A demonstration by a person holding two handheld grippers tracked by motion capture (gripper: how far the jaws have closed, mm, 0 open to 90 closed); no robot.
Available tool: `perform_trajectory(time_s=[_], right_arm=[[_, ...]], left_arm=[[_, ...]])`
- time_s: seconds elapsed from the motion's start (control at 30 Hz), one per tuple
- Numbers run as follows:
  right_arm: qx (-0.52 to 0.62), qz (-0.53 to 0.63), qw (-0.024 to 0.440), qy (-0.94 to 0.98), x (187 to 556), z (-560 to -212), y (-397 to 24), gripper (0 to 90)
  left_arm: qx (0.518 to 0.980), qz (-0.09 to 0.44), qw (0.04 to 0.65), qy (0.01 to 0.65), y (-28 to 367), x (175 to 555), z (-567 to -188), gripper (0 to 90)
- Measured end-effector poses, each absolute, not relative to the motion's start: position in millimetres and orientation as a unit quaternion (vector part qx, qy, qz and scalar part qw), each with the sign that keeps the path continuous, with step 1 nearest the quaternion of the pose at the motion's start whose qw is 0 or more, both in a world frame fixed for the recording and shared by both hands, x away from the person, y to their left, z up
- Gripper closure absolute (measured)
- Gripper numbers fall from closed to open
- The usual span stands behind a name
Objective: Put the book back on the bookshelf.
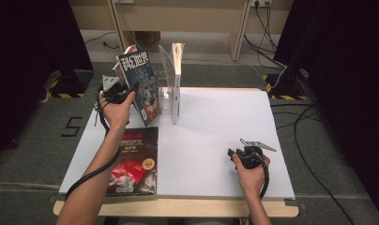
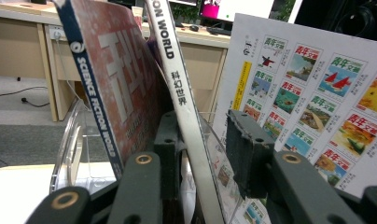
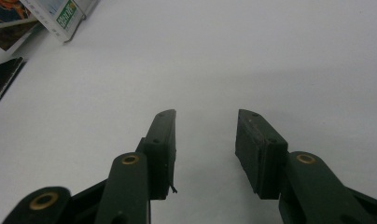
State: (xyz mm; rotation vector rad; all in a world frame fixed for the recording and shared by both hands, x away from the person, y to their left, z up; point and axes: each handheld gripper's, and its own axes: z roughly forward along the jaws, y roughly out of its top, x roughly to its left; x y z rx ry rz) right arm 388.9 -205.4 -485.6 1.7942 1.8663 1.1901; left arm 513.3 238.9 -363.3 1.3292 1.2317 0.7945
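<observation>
Your left gripper (image 2: 203, 149) stands spread around the thin, floppy magazine (image 2: 177, 84); grip its stiffer spine.

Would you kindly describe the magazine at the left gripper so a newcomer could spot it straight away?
Start at the white table top and find the clear plastic book stand at its far edge. The blue-covered science fiction magazine leans at the stand's left side; unlike the dark magazine lying flat nearer the person, it stands tilted.
</observation>
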Motion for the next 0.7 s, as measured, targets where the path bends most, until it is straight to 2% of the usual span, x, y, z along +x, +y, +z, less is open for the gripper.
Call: perform_trajectory(time_s=[0.27,0.43,0.7], right_arm=[[0.627,0.411,0.139,0.647,389,-487,-205,58.2],[0.628,0.410,0.138,0.647,390,-487,-206,58.0],[0.626,0.408,0.136,0.650,391,-489,-207,57.7]], left_arm=[[0.566,0.320,0.541,0.533,236,524,-362,66.0],[0.587,0.316,0.522,0.532,229,526,-372,71.3],[0.589,0.313,0.514,0.539,228,535,-372,70.6]])
